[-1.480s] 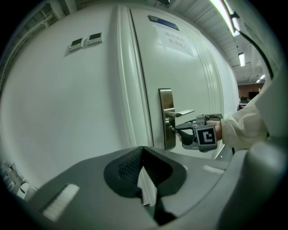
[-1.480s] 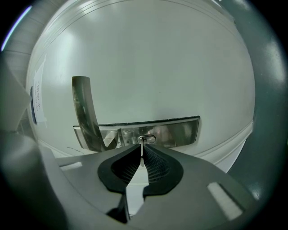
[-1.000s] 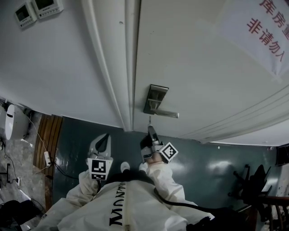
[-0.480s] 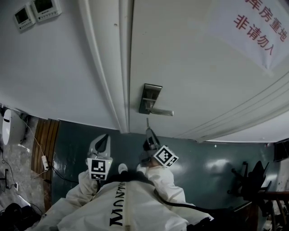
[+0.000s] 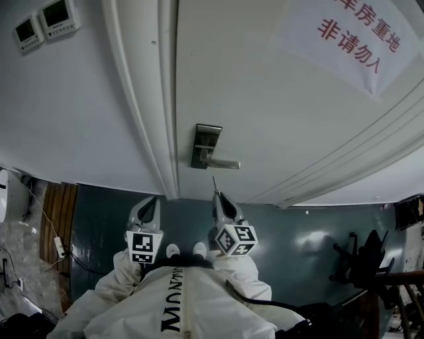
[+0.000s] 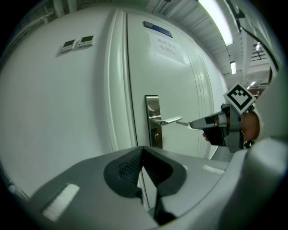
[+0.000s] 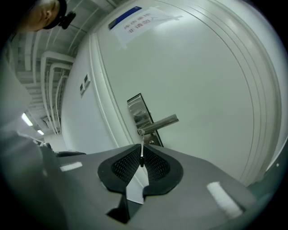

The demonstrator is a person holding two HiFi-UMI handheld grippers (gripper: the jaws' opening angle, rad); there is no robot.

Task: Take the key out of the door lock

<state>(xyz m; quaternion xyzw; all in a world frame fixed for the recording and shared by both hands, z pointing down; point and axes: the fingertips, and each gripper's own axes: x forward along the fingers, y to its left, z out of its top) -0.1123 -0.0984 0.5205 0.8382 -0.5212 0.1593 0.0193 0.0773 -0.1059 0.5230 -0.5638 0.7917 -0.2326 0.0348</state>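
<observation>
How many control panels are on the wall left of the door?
2. Both hang side by side high on the wall, left of the door frame: one panel further out, the other nearer the frame. None looks hidden.

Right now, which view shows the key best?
The right gripper view: the key stands edge-on, pinched between the right gripper's jaws. The head view shows only a thin sliver above that gripper; the left gripper view shows a short stub beside the door handle.
</observation>
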